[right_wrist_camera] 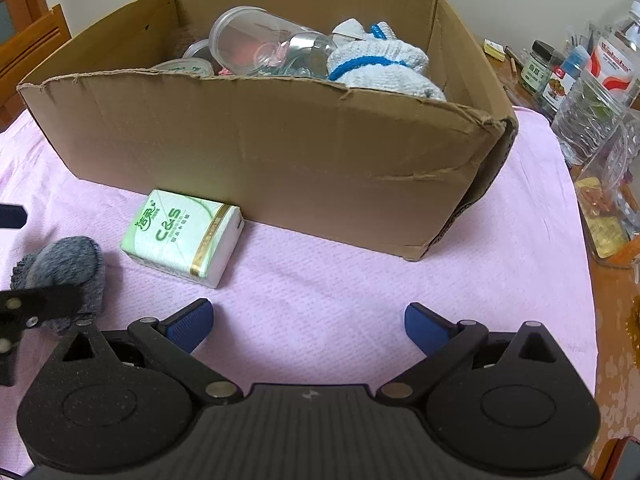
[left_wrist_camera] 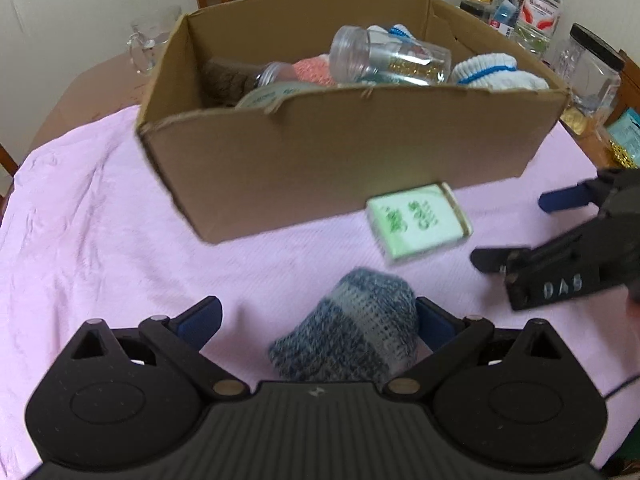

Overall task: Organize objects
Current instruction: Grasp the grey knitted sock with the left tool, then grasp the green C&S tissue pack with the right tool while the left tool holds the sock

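Grey-blue knitted sock [left_wrist_camera: 352, 328] lies between the wide-open left tool [left_wrist_camera: 318, 326]; right tool [right_wrist_camera: 308, 326] gapes empty. Pink-clothed tabletop [right_wrist_camera: 340, 280], cardboard box [right_wrist_camera: 260, 140] at twelve o'clock.

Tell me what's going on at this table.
A person with a gripper in each hand is tidying loose things into a cardboard box on a pink cloth. The left gripper has its jaws open around a grey knitted sock, which lies against the right-hand finger. The right gripper is open and empty, near a tissue pack beside the box. Jars and white socks are already inside.
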The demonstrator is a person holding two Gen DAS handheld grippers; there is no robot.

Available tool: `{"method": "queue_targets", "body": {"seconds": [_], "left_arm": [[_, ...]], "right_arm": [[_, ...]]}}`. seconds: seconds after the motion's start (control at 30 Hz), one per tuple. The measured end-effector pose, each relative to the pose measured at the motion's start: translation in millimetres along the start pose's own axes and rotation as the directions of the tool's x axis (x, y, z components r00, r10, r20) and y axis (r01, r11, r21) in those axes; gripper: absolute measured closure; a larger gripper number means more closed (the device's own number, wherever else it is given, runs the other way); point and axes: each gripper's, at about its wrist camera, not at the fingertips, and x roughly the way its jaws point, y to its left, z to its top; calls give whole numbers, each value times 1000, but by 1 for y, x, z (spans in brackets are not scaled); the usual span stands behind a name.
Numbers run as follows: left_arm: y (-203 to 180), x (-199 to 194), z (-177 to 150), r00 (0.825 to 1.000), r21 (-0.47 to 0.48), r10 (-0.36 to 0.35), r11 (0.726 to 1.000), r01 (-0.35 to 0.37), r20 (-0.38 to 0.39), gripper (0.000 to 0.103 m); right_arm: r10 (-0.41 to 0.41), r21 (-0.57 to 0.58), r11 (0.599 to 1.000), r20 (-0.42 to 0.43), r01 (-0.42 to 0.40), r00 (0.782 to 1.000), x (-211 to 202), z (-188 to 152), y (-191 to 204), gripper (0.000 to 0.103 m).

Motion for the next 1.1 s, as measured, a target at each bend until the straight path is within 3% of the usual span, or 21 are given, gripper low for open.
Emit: {"method": "queue_targets", "body": {"seconds": [0.27,0.53,0.7,0.83,1.1], "left_arm": [[10,-10,-26,999,-22,-26,999,25,-34,2],[3,5,-21,997,-83,-70,994,67,-24,5],[-1,6,-15,999,-49,-41,998,42,12,21],[11,5,-11,997,-55,-78,995,79,16,26],[41,-6,-9,999,-70,-13,997,16,43,27]], "right_arm": [[3,-3,1000,2,-3,1000,2,0,0,0],[5,16,1000,8,-5,1000,1,-1,0,0],[2,33,999,8,-3,1000,2,-2,-1,0],[19,41,999,12,-19,1000,1,-1,1,0],[88,12,996,44,-89,995,4,8,27,0]]}}
